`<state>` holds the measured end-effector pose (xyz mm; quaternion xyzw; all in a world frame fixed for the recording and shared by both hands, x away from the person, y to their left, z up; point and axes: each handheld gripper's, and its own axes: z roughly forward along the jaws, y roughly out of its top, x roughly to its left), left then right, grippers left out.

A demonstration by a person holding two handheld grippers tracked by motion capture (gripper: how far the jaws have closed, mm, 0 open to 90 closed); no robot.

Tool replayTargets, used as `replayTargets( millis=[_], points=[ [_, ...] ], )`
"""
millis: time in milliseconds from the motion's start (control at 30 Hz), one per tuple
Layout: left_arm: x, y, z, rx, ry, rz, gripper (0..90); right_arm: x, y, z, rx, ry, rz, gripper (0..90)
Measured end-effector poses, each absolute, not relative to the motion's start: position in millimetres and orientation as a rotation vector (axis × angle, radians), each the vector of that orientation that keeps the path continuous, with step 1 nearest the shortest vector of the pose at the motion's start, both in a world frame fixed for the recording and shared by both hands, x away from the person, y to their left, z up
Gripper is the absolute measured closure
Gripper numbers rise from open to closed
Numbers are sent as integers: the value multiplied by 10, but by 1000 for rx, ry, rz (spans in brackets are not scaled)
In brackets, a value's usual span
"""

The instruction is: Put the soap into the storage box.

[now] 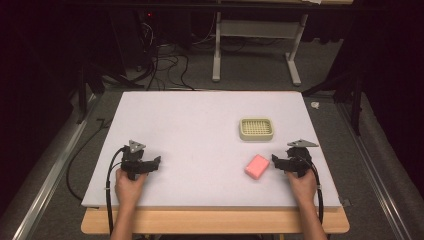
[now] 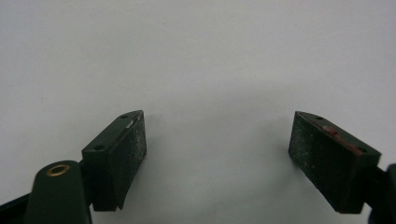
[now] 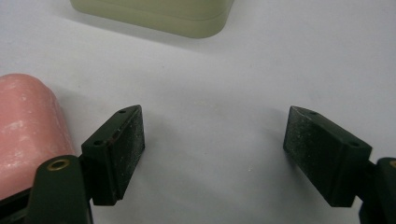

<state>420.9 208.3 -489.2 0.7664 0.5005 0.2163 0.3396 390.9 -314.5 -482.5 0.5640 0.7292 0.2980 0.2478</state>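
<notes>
If swung left without lining up first, could clip the pink soap [image 1: 257,166] with the outside of one jaw and skid it toward the near edge instead of bracketing it. Could also pinch it off-centre and let it twist out, judging by its rounded, slick look. Lies flat near the right edge, just beside the right gripper [image 1: 278,161], with the ribbed cream dish [image 1: 256,128] farther back. Both sets of jaws spread wide, holding nothing; left gripper [image 1: 155,162] toward the near-left corner. Around: dark room, grey floor, loose cables; then matte white surface [image 1: 200,115], bare elsewhere.
</notes>
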Motion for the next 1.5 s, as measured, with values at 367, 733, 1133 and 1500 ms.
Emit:
replayTargets(
  millis=[367,733,1133,1500],
  points=[
    [4209,2083,-4892,1995,1303,563,197,3908,-3145,-4826,1537,1986,811,211],
    [4211,2083,-4892,1995,1303,562,197,3916,-3154,-4819,1551,1993,813,212],
    [4211,2083,-4892,1994,1304,562,197,3893,-3150,-4801,1546,1982,838,228],
    [4211,2083,-4892,1994,1304,563,197,3739,-3135,-4676,1483,1942,944,235]
  ],
)
